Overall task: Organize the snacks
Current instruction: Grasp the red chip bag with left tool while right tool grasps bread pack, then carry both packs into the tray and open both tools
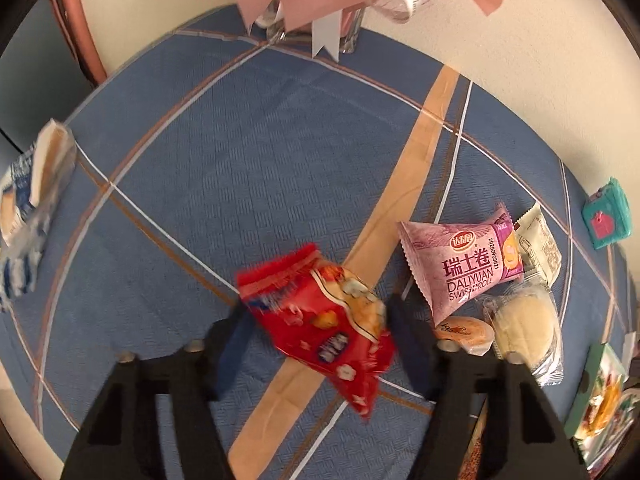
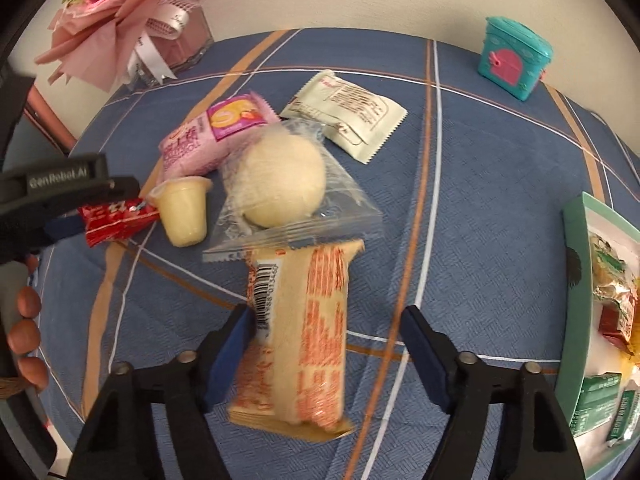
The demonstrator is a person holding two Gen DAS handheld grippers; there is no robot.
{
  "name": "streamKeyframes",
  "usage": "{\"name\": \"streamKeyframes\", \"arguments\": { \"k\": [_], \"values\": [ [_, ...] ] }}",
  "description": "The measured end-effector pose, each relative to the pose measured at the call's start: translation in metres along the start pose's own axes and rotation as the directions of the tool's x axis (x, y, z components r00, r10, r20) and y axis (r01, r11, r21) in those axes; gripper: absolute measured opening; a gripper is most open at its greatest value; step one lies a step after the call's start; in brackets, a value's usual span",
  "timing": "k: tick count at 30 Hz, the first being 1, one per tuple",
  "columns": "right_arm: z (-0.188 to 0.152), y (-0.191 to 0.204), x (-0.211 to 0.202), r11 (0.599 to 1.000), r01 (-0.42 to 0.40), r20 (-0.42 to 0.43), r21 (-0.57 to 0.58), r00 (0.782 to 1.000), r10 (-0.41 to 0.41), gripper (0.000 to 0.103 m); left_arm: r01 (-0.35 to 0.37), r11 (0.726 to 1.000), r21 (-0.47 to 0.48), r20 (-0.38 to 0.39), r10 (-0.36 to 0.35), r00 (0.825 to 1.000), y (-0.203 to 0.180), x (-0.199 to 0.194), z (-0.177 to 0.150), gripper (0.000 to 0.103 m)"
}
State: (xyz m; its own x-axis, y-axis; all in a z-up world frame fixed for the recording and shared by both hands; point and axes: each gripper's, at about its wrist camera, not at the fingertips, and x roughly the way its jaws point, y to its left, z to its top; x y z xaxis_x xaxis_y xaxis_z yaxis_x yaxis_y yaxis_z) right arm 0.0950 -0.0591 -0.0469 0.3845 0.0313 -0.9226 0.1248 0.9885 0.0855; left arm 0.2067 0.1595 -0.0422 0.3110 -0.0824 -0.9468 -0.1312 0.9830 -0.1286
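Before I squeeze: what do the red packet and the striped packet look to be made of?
The red packet looks like thin glossy plastic film: it shines and crinkles, and its top edge is crimped. The striped packet looks like smoother printed film with a duller sheen, drawn snug over a block-shaped snack, probably firmer. Neither shows what is inside, so close the tongs gently.

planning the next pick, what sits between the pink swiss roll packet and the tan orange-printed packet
In the right wrist view, the round pale bun in a clear wrapper lies between the pink swiss roll packet and the tan orange-printed packet, overlapping both.
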Motion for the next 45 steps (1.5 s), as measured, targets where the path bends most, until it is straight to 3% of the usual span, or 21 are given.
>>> {"name": "streamKeyframes", "arguments": {
  "k": [2, 5, 11, 18, 30, 39, 45],
  "values": [
    [0.002, -0.002, 0.000, 1.000, 0.001, 0.001, -0.003, 1.000, -0.001, 0.064, 0.004, 1.000, -0.007, -0.009, -0.004, 1.000, 0.001, 0.001, -0.002, 0.051],
    [0.003, 0.000, -0.003, 1.000, -0.004, -0.001, -0.011, 1.000, 0.004, 0.050, 0.001, 1.000, -0.014, -0.013, -0.002, 1.000, 0.000, 0.000, -0.003, 0.049],
    [-0.005, 0.000, -0.009, 1.000, 0.010, -0.012, -0.014, 1.000, -0.011, 0.040, -0.019, 0.999, -0.051, -0.033, 0.017, 0.999, 0.002, -0.008, -0.012, 0.048],
    [-0.026, -0.018, -0.029, 1.000, 0.001, -0.023, 0.030, 1.000, 0.000, 0.037, -0.016, 0.997, -0.073, -0.036, 0.013, 0.999, -0.005, -0.024, -0.033, 0.048],
    [-0.044, -0.058, -0.084, 0.990, -0.016, 0.042, 0.140, 0.999, 0.010, 0.037, 0.002, 0.999, -0.034, -0.008, -0.003, 1.000, -0.042, -0.058, -0.074, 0.048],
    [-0.055, -0.099, -0.108, 0.974, -0.031, 0.067, 0.226, 0.998, 0.016, 0.037, 0.063, 0.995, -0.076, -0.048, -0.067, 0.997, -0.059, -0.069, -0.107, 0.048],
    [-0.054, -0.126, -0.119, 0.962, -0.038, 0.091, 0.270, 0.996, 0.014, 0.037, 0.088, 0.995, -0.056, -0.045, -0.091, 0.995, -0.081, -0.078, -0.119, 0.048]
  ]
}}
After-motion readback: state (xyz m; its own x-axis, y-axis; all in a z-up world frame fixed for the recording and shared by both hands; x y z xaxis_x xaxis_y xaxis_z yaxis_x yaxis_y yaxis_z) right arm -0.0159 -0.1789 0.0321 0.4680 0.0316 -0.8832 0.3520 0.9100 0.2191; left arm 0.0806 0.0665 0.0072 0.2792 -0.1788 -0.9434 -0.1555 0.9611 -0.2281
